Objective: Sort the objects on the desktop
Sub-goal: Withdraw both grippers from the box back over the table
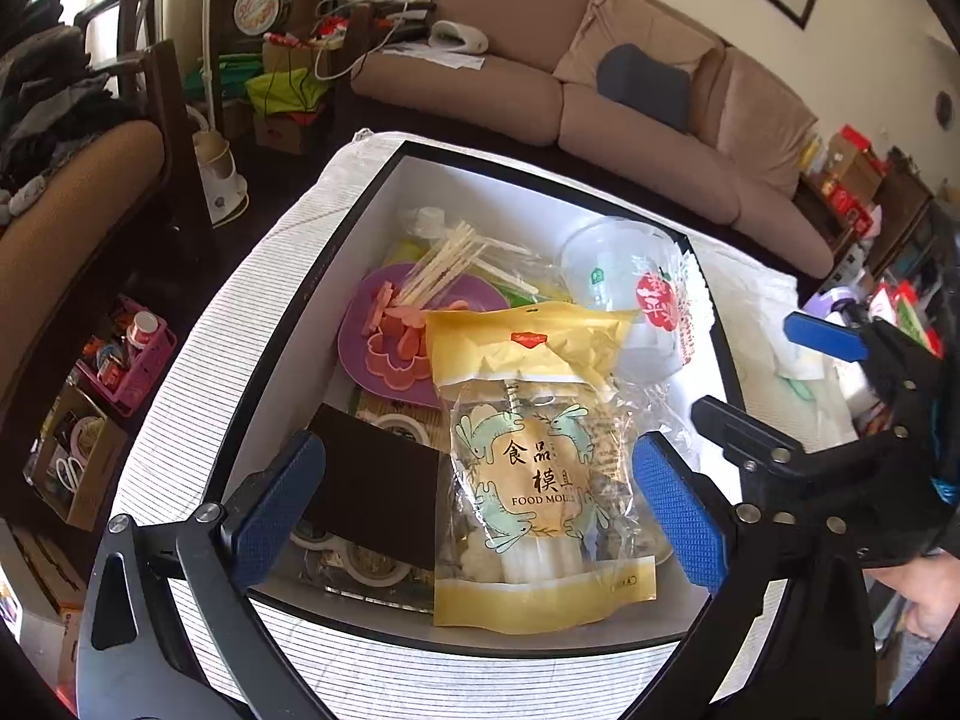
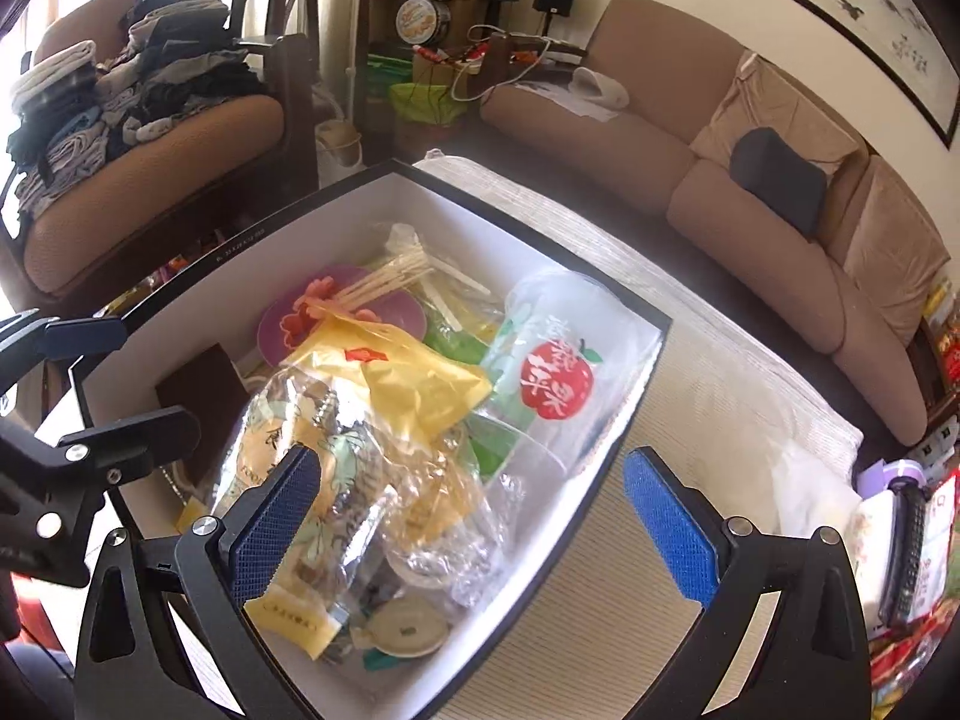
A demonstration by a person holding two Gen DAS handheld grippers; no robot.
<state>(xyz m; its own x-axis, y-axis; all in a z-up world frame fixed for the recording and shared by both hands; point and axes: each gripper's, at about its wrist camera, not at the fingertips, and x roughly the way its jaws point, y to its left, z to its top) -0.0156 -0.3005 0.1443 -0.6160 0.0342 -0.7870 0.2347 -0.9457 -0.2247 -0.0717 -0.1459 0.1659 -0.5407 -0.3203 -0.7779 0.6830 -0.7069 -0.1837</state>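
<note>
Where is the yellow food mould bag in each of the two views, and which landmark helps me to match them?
Left wrist view: the food mould bag lies low in the centre, inside the box, between the open left gripper's fingers.
Right wrist view: the bag lies centre-left, partly behind the right gripper's left finger.
Shared landmark: the cup with the red apple print.

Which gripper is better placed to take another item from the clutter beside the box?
Probably the right gripper: its open jaws are empty, and the loose items lie on its side, while the left gripper hangs over the box.
</note>
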